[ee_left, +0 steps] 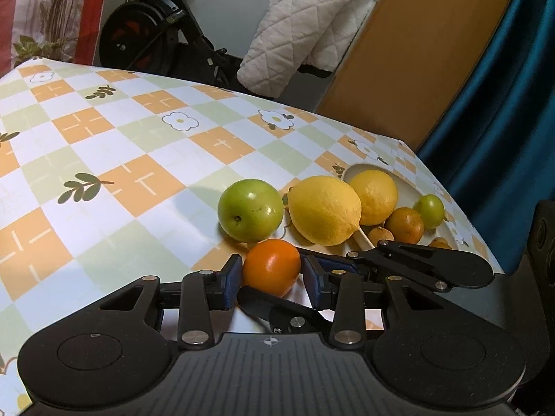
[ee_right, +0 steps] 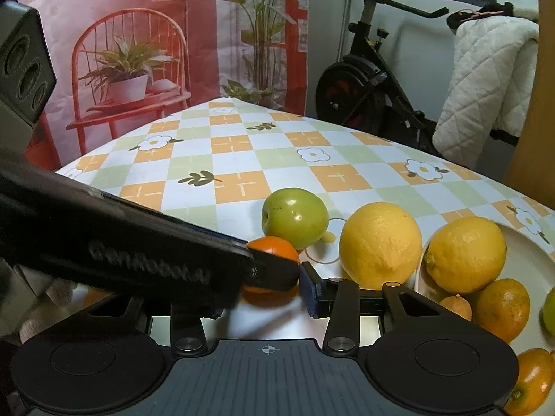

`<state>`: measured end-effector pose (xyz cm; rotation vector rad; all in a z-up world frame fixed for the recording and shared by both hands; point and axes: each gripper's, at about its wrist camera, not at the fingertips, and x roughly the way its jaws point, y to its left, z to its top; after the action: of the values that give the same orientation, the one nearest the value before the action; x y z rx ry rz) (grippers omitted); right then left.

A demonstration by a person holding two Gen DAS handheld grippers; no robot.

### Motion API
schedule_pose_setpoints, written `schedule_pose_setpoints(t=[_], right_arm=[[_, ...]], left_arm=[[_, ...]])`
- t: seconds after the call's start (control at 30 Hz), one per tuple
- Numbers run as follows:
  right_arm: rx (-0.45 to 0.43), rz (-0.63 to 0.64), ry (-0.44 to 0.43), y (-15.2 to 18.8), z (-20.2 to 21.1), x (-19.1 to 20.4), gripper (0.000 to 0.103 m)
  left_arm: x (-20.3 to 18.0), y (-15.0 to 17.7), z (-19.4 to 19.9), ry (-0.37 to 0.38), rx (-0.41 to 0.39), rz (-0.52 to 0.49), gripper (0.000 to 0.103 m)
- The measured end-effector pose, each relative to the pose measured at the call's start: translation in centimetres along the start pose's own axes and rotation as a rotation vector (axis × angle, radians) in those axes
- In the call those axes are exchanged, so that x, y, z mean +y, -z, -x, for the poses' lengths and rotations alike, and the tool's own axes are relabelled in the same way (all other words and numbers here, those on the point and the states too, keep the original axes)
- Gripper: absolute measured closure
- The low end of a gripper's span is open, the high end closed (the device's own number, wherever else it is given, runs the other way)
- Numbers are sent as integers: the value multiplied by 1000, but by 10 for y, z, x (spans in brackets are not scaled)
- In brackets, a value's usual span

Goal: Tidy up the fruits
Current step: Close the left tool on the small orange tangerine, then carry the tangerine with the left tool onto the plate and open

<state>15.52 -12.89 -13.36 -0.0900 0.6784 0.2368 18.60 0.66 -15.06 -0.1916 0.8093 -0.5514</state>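
The bench [ee_left: 104,159], under its checked cloth, carries a white plate [ee_right: 530,263] of lemons and small citrus at one end. Just beside the plate lie a large lemon [ee_left: 324,209], then a green apple [ee_left: 250,209], then a small orange [ee_left: 272,267]. Both the left hand-held gripper [ee_left: 274,275] and right hand-held gripper [ee_right: 274,282] crowd that orange; whether either truly clamps it I cannot tell. It looks light, firm and smooth-skinned, likely to roll, so squeeze gently across its widest middle

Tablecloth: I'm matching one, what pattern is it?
Orange, green and white checks with flowers on the tablecloth; right wrist view.
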Motion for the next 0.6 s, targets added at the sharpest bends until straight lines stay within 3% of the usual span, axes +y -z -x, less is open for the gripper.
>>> schedule_pose_setpoints(t=[0.6], right_arm=[[-94,-16,29,7,39,-8,65]], left_arm=[[-31,-3,17,26,-40,-58,64]])
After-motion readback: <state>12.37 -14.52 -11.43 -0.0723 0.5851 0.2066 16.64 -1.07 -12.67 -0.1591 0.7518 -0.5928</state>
